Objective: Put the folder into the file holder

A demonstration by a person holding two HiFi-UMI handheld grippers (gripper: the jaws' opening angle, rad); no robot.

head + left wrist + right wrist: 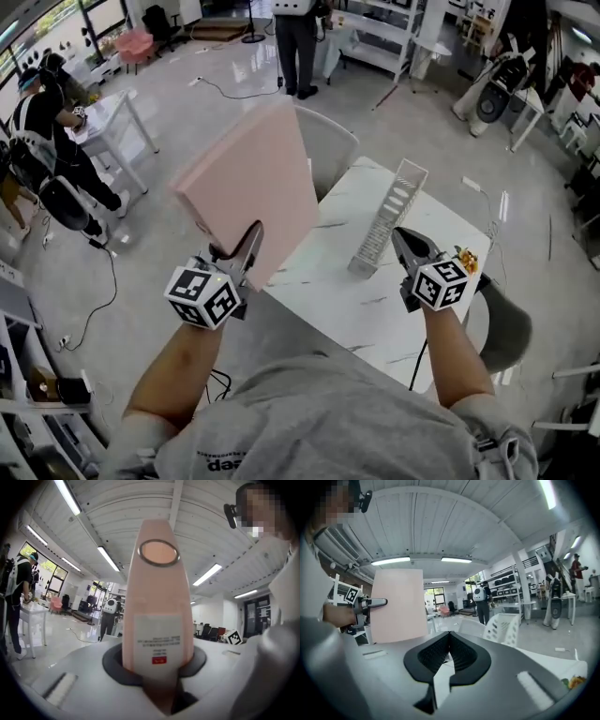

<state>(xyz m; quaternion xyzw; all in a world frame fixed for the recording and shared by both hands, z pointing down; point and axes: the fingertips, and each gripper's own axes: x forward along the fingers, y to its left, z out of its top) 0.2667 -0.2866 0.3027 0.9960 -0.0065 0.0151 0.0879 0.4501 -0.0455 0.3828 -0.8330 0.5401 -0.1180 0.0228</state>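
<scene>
- The white table's (394,309) left edge is partly hidden behind the folder (251,183).
- Print on the folder's label (158,639) is too blurred to read.
- Right of the folder, the file holder's (505,626) base is hidden behind the right gripper (449,641).

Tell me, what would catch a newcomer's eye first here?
First, the big pink folder, clamped in the left gripper and raised at the table's left side. Next, the white slotted file holder standing on the marble table. The right gripper is shut and empty, close by the holder's right.
</scene>
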